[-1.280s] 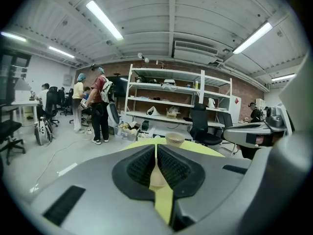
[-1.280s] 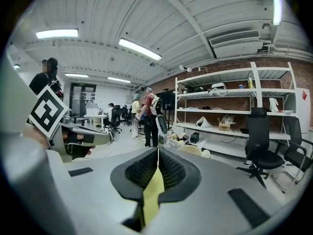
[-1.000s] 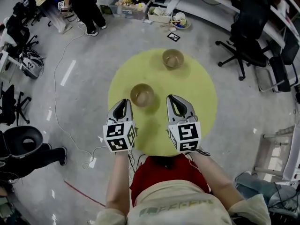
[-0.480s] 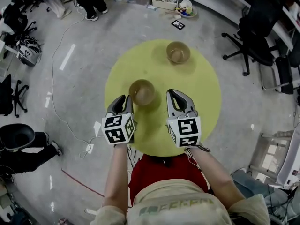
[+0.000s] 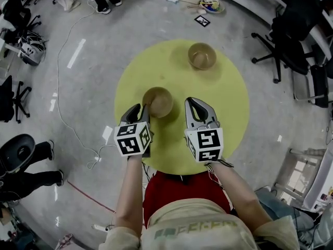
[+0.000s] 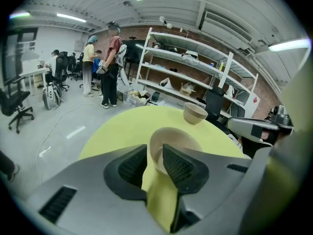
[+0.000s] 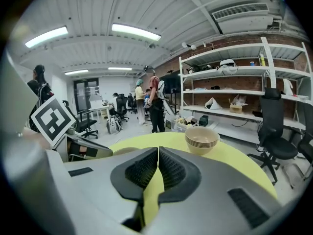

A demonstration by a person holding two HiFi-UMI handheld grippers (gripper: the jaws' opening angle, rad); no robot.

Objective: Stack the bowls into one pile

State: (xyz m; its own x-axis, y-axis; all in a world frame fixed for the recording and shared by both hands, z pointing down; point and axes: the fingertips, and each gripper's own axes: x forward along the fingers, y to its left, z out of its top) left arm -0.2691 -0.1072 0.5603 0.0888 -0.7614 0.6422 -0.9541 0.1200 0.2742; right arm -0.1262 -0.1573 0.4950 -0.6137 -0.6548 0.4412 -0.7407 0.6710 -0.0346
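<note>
A single tan bowl (image 5: pixel 157 101) sits on the round yellow table (image 5: pixel 229 113), left of its middle. A stack of several like bowls (image 5: pixel 202 55) stands farther back on the right. My left gripper (image 5: pixel 139 108) is at the single bowl's near left rim. In the left gripper view its jaws straddle the rim of that bowl (image 6: pixel 177 137), one inside and one outside, closed on the wall (image 6: pixel 155 150). My right gripper (image 5: pixel 190 102) hovers over the table to the right of the single bowl, shut and empty (image 7: pixel 158 152). The stack (image 7: pixel 201 139) shows beyond it.
Black office chairs (image 5: pixel 283 40) stand to the right of the table. Bins and a dish (image 5: pixel 210 1) lie on the floor beyond it, next to a marker tile (image 5: pixel 202 20). A cable (image 5: pixel 65 82) runs over the floor at the left. People (image 6: pixel 111 62) stand by shelves (image 6: pixel 195 72).
My left gripper has moved forward from just short of the single bowl to its rim. The right gripper has kept its place beside it. The head view has shifted slightly.
</note>
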